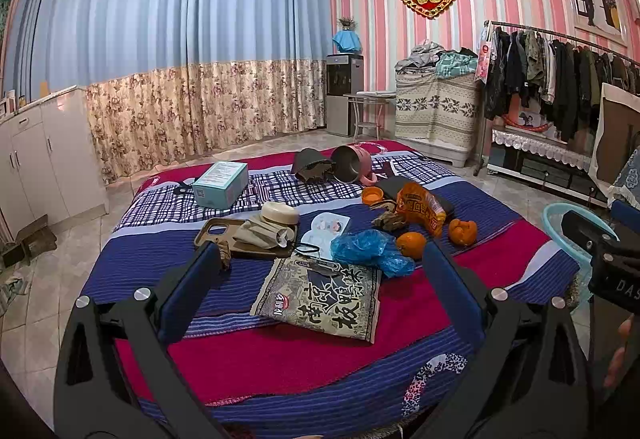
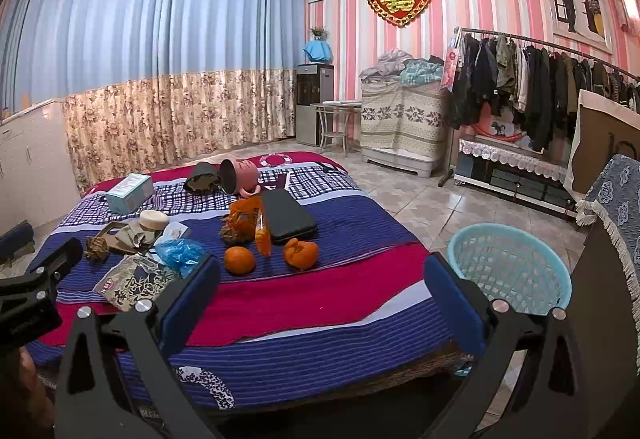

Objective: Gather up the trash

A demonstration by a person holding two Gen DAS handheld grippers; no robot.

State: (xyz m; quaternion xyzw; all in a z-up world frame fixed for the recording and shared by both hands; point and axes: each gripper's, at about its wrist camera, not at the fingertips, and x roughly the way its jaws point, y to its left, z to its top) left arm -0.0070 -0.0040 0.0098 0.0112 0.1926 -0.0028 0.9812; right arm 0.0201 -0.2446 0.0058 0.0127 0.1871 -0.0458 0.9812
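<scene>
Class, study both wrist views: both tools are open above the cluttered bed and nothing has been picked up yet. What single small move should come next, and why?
Probably ease the left tool forward and down onto the grey snack wrapper. It lies flat between the open, empty jaws, the nearest trash, while the basket waits beside the bed.

Two oranges lie at centre frame, a whole orange and a split orange. There are two snack bags, a grey printed packet and an orange packet, plus one blue plastic bag. One pink mug, one teal box and one basket at lower right complete the count.
</scene>
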